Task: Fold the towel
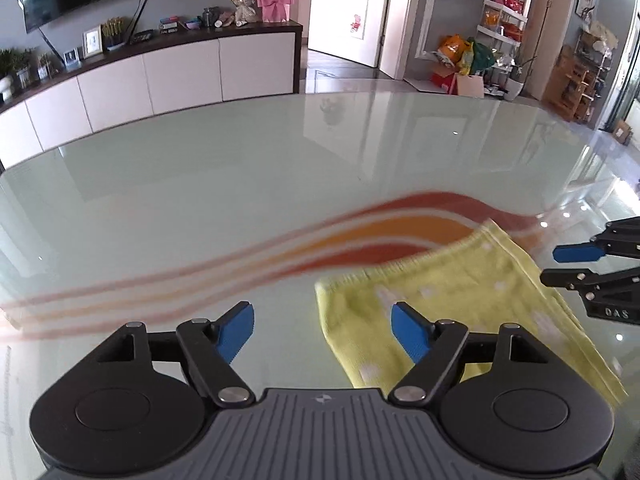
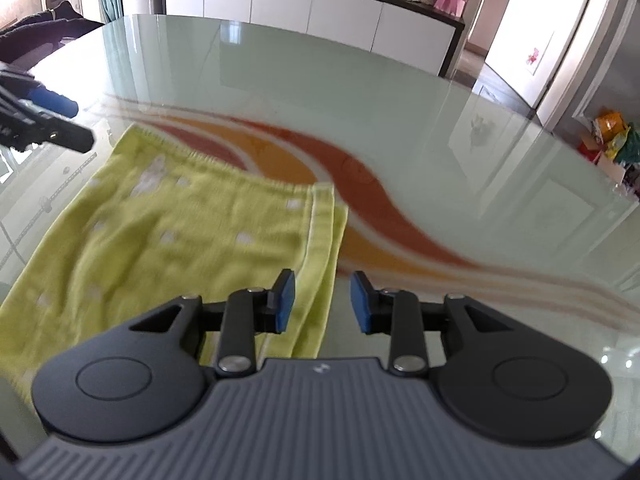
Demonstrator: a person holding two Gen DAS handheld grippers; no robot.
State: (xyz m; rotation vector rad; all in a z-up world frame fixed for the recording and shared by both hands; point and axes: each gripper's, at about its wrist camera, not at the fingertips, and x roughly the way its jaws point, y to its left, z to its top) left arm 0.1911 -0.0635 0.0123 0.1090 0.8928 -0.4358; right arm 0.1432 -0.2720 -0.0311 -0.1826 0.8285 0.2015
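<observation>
A yellow-green towel with white dots (image 1: 460, 312) lies folded flat on the glass table (image 1: 240, 184). In the right wrist view the towel (image 2: 172, 240) shows two layers along its right edge. My left gripper (image 1: 322, 334) is open and empty, hovering above the towel's left corner. My right gripper (image 2: 322, 302) is open and empty, over the towel's right edge. The right gripper also shows in the left wrist view (image 1: 576, 264) at the far right, and the left gripper shows in the right wrist view (image 2: 60, 120) at the left.
The table has orange and red curved stripes (image 2: 352, 176) under the glass. A white sideboard (image 1: 160, 76) with small items stands beyond the far edge. A dark chair back (image 2: 36, 32) is at the table's left.
</observation>
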